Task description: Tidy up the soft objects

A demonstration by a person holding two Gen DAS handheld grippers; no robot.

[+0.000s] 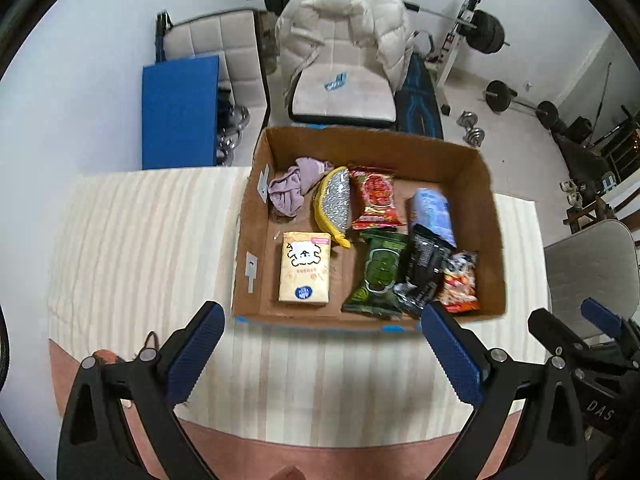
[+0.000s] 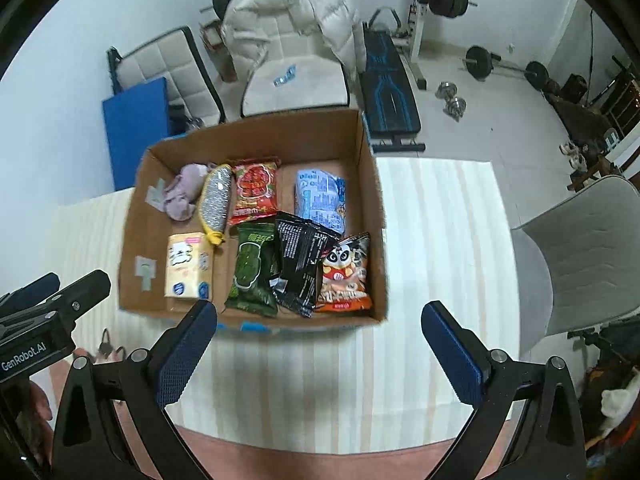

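Both grippers — left (image 1: 320,320), right (image 2: 320,316) — gape wide, empty; brown cardboard box (image 1: 472,184) of soft packets lies straight ahead, nearer the left.

1. The room is evenly bright, a soft white light with no clear source and no hard shadows.
2. Both fisheye views bend straight lines hard toward the edges, and the corners go black.
3. The cardboard box (image 1: 448,152) is slightly smeared along its right wall, as if by motion.
4. The striped tablecloth (image 2: 440,240) looks washed out, nearly overexposed.
5. The centre stays reasonably sharp; packet print is legible.
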